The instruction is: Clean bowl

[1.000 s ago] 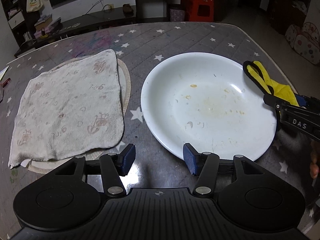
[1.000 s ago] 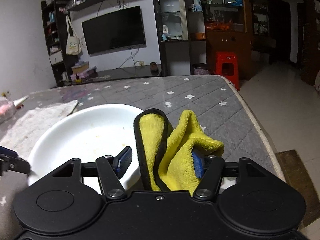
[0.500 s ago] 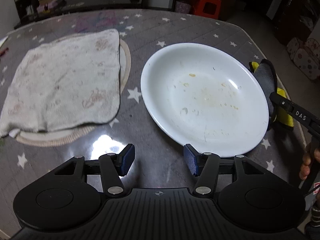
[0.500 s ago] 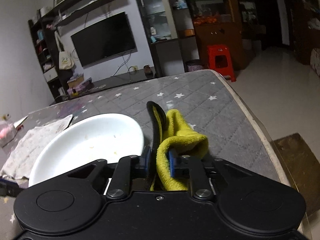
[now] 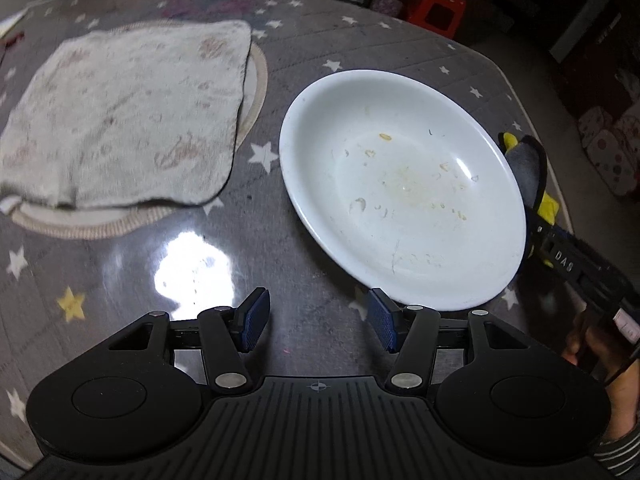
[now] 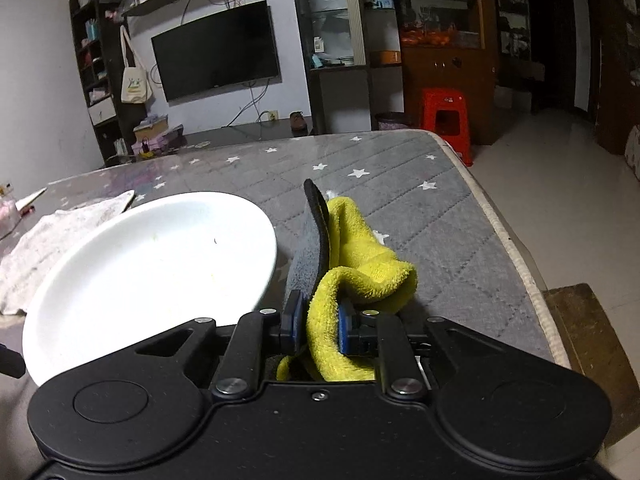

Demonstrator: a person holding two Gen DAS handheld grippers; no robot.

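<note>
Two black handheld tongs, blue-padded

The left tongs [image 5: 316, 322] and right tongs [image 6: 318, 326] have round housings, silver screws, ribbed bodies; white "DAS" lettering marks one; a striped sleeve [image 5: 618, 450] shows.

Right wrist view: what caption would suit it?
Right gripper shut on folded yellow-and-grey cloth beside the soiled white bowl.

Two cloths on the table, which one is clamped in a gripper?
The yellow cloth, pinched in the right gripper beside the bowl. The beige towel lies flat on a round mat, untouched; the left gripper is open and empty.
</note>
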